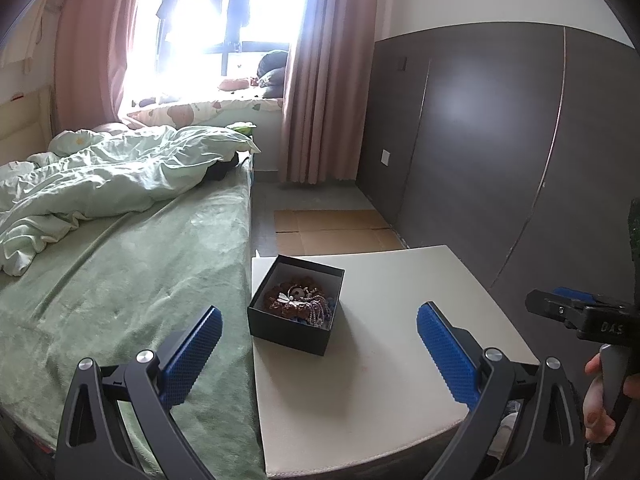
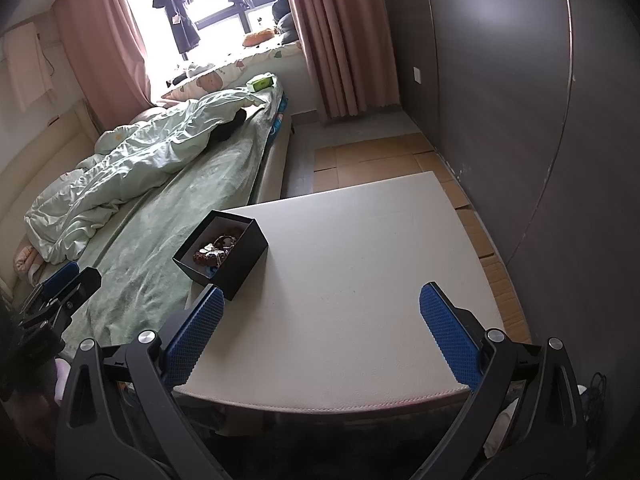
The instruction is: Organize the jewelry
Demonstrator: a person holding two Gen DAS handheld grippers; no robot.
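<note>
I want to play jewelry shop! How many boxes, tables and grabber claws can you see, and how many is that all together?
Black box with tangled jewelry inside: 1
White table: 1
Grabber claws, both open and empty: 2, the left gripper and the right gripper
Total: 4
The jewelry is too tangled to count piece by piece.

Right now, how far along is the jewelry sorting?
Done: nothing visibly; the jewelry lies tangled in the open black box on the white table. In hand: nothing; left gripper and right gripper are open, empty. Left: all of it.
</note>
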